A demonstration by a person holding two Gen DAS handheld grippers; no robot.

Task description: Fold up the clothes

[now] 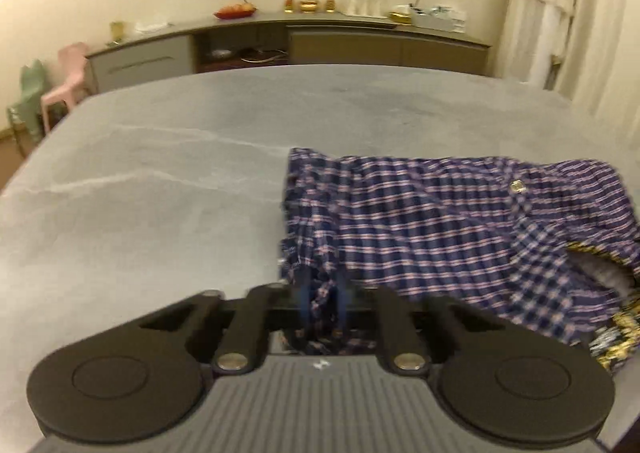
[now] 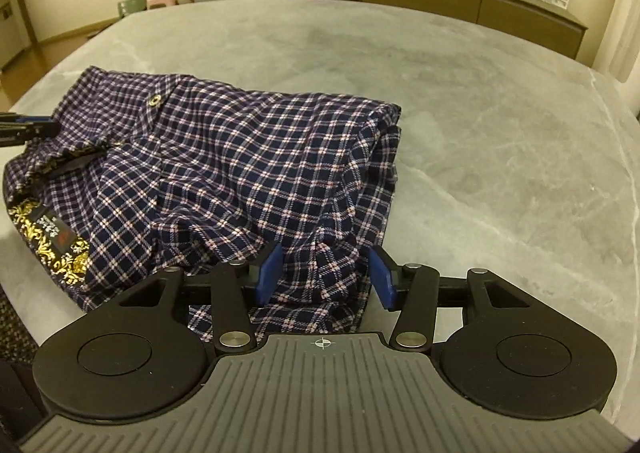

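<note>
A blue, white and pink plaid garment [image 1: 420, 221] with a gold-patterned waistband [image 2: 52, 249] lies bunched on the grey table [image 1: 160, 173]. It also shows in the right wrist view [image 2: 224, 157]. My left gripper [image 1: 322, 305] is shut on the garment's near left corner. My right gripper [image 2: 324, 273] is open, its blue pads [image 2: 270, 273] wide apart with a fold of the cloth lying loosely between them. The left gripper's fingertips show at the left edge of the right wrist view [image 2: 28, 127].
A long sideboard [image 1: 288, 45] with glasses, bowls and boxes stands along the far wall. Small pink [image 1: 68, 81] and green chairs stand at the far left. A curtain [image 1: 560, 13] hangs at the right. The table's near edge curves close to the garment.
</note>
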